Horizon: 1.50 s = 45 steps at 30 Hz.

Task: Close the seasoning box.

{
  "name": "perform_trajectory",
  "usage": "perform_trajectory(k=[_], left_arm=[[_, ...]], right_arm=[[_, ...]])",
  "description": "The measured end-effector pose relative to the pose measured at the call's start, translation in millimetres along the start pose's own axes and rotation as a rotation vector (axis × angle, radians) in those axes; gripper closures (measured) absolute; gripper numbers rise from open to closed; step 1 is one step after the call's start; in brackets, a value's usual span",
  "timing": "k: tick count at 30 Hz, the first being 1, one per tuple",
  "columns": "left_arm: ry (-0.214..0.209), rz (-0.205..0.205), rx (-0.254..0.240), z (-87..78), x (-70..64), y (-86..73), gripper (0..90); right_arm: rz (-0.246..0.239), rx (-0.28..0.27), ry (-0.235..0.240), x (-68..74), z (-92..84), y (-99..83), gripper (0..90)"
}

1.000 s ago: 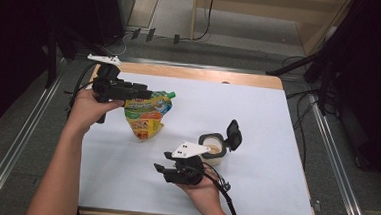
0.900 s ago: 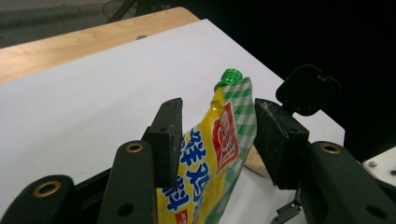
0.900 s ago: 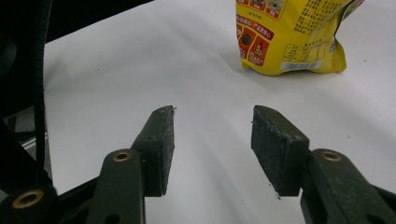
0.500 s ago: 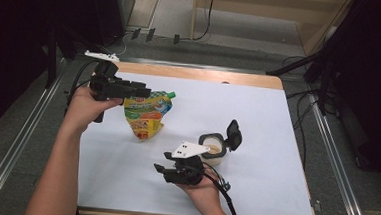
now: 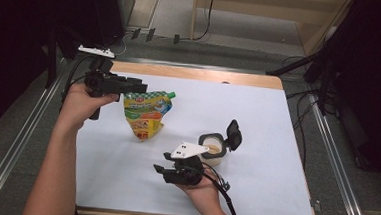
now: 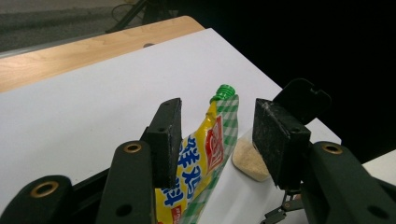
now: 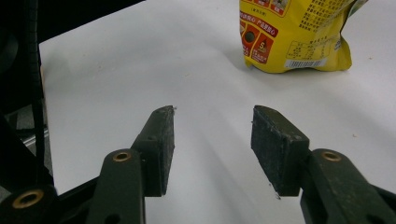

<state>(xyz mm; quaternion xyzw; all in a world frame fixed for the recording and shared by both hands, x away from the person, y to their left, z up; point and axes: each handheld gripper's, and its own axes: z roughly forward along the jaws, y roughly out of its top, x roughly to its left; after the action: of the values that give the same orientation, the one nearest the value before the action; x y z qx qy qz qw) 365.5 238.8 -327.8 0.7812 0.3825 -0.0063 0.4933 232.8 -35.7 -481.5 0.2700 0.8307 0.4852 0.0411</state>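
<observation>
The pouch (image 5: 145, 114) is yellow with a green-and-white checked top, red label patches and a green cap (image 6: 223, 91). Beside it, the cup (image 5: 212, 149) is white with a black lid and beige contents. The surface (image 5: 276, 143) is white with a wooden edge. Both tools are black.

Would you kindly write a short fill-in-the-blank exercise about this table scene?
1. The pouch has a ____ screw cap.
2. The lid of the white container stands ____.
3. The right gripper has ____ between its jaws.
4. The table is covered with a ____ sheet.

Missing words: green; open; nothing; white
</observation>
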Motion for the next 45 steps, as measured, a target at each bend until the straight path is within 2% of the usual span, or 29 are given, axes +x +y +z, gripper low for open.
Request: perform_trajectory(k=[4, 9, 18, 27, 34, 42, 45], left_arm=[[0.013, -0.010, -0.014, -3.9, 6.1, -0.3, 52.6], [0.051, -0.030, -0.015, -7.9, 15.0, -3.0, 52.8], [0.079, -0.068, -0.044, -16.7, 28.8, -9.1, 53.8], [0.090, -0.156, -0.049, -18.5, 46.2, -17.0, 49.3], [0.097, -0.159, -0.032, -17.6, 57.2, -24.0, 47.0], [0.098, -0.149, -0.024, -12.3, 64.8, -29.9, 45.1], [0.096, -0.158, -0.025, -11.3, 67.9, -32.5, 44.8]], right_arm=[[-0.003, 0.003, 0.000, 0.4, 0.8, -0.2, 50.7], [0.004, 0.002, 0.010, 0.4, -0.4, 0.3, 52.7], [0.012, -0.005, 0.035, 0.9, -4.6, 4.0, 54.1], [0.010, -0.018, 0.026, -0.9, -13.2, 9.5, 53.5], [0.005, -0.024, 0.018, -5.1, -24.8, 18.1, 55.0], [0.026, -0.014, 0.010, -11.7, -39.3, 26.4, 57.8], [0.041, -0.021, 0.006, -16.3, -46.4, 29.4, 58.1]])
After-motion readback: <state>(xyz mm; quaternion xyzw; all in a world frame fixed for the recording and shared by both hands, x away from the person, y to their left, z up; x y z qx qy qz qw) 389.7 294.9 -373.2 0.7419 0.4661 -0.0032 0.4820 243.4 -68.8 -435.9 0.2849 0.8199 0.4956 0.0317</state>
